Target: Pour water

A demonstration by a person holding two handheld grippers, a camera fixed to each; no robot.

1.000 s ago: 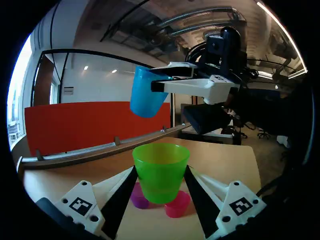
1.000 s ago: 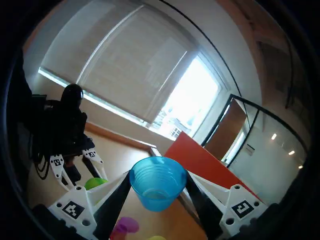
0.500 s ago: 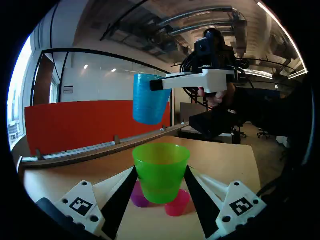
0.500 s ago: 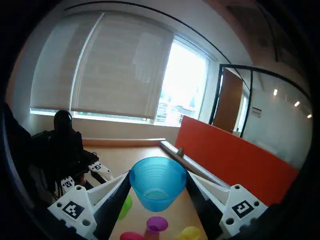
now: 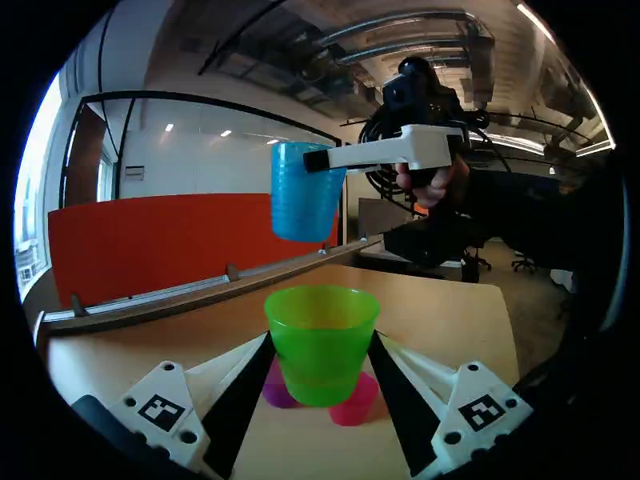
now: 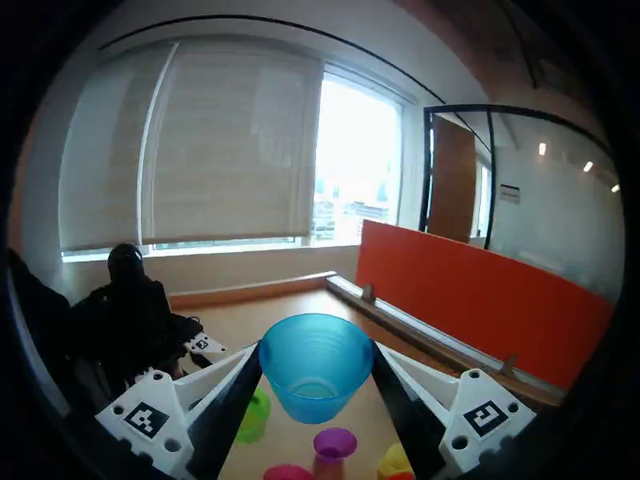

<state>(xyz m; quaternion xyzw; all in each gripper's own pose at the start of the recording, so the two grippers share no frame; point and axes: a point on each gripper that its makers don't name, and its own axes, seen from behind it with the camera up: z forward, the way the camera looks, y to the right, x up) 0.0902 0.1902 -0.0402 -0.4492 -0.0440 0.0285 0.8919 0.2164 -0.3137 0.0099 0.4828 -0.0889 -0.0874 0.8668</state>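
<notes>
**Two cups held, one up high and ready to tip**

Two cups are in my grippers. My left gripper (image 5: 322,342) pinches the green cup (image 5: 322,364), with one finger on each side of it. My right gripper (image 6: 316,352) pinches the blue cup (image 6: 316,392) the same way, just under the rim.

In the left gripper view, the blue cup (image 5: 304,192) hangs up high, past the green cup and above it. My hand (image 5: 432,180) holds that gripper behind it. The green cup sits low, near the table (image 5: 456,320). I cannot tell if it stands on the table. A purple cup (image 5: 276,394) and a pink cup (image 5: 356,402) sit just behind it. In the right gripper view there is a yellow cup (image 6: 396,460) down there too.

I think both cups are thin plastic. They should be light and smooth, so they could slip. If I squeeze too hard, the sides may bend in. The side wall, a bit below the rim, looks like the best place to hold. The blue cup has small rings around it that may help my fingers grip.

Both cups point up, with the open mouth on top and the small bottom down. The long way of each cup runs up and down. The blue cup leans only a tiny bit. I see a pale round spot at its bottom, but I cannot tell if that is water.

To pour, I think the blue cup's mouth must come over the green cup and tip down toward it.
</notes>
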